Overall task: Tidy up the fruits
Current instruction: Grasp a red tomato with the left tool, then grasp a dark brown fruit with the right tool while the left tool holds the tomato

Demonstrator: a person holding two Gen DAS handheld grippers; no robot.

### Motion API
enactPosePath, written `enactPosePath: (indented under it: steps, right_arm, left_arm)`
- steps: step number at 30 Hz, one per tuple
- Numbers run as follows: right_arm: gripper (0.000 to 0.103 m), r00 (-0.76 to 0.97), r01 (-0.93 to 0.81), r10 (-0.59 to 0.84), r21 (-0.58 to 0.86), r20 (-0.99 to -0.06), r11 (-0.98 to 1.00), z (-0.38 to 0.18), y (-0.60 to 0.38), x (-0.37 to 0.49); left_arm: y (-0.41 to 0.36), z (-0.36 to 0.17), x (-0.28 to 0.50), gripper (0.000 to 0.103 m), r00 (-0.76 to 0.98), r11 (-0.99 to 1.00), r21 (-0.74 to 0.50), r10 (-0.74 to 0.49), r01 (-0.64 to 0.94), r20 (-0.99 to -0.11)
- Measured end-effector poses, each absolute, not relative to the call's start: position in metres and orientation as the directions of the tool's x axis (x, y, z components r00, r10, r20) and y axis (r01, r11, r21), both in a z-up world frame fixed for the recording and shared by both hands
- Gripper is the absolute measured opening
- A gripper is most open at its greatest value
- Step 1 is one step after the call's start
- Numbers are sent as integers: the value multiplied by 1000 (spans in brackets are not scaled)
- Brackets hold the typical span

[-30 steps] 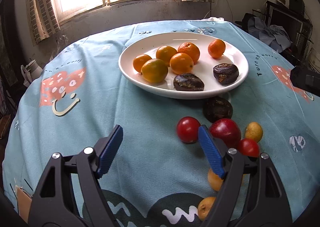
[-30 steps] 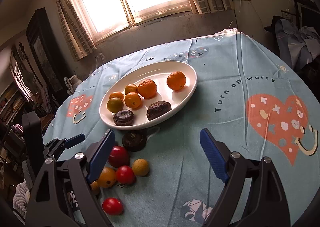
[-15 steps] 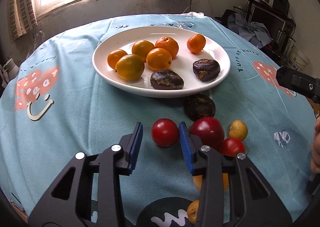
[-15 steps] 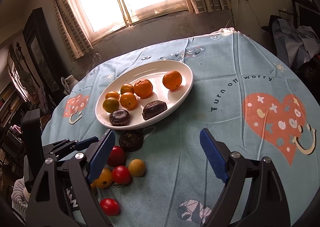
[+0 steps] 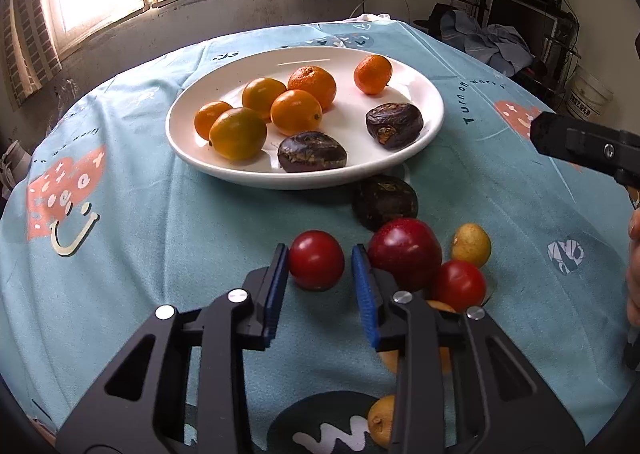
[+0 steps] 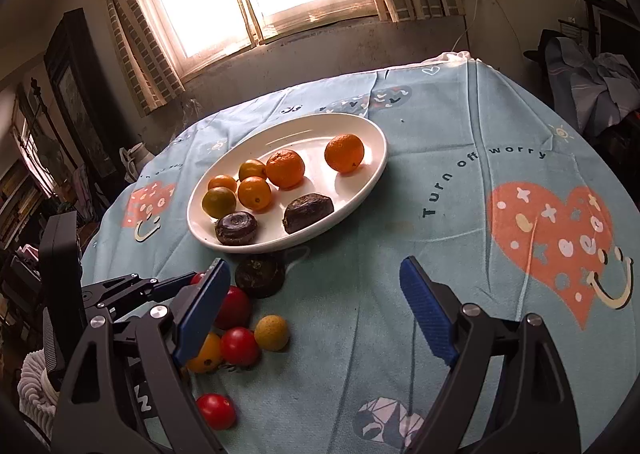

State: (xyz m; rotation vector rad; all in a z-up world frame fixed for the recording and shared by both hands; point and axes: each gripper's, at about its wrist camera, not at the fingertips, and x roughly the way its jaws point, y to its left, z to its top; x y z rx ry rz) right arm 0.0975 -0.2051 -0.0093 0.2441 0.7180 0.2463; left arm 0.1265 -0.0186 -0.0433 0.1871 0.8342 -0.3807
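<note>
From my left wrist view, the left gripper's right finger (image 5: 404, 318) hides most of an orange fruit (image 5: 440, 308) behind it. A yellow fruit (image 5: 380, 420) near the frame bottom is half covered. From my right wrist view, the left gripper (image 6: 188, 282) is largely masked by the right gripper's left finger (image 6: 200, 310); its grip cannot be confirmed there.

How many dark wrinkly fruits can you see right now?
3. Two lie on the white plate: one dark fruit near its front rim, another at its right. The third dark fruit sits on the tablecloth just before the plate. Others may be hidden.
</note>
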Motion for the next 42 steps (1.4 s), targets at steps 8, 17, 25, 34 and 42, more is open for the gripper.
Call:
enactPosePath:
  steps: [8, 17, 25, 34, 42]
  right_arm:
    - [87, 695, -150, 336, 329, -636, 932, -16, -205, 102]
    - [63, 529, -175, 516, 508, -674, 843, -42, -194, 123]
    - [59, 481, -156, 484, 472, -731, 868, -45, -158, 149]
    - [44, 498, -181, 386, 342, -777, 922, -52, -131, 163]
    - [43, 524, -191, 367, 314, -769, 930, -46, -159, 147]
  left_arm:
    - [-12, -44, 126, 28, 607, 924, 8, -246, 383, -755]
    - [5, -44, 127, 28, 622, 957, 13, -178, 291, -763]
    - [3, -47, 128, 28, 623, 956, 27, -169, 292, -764]
    - [0, -50, 131, 28, 613, 955, 41, -155, 293, -775]
    - [2, -50, 132, 29, 612, 957, 25, -165, 290, -774]
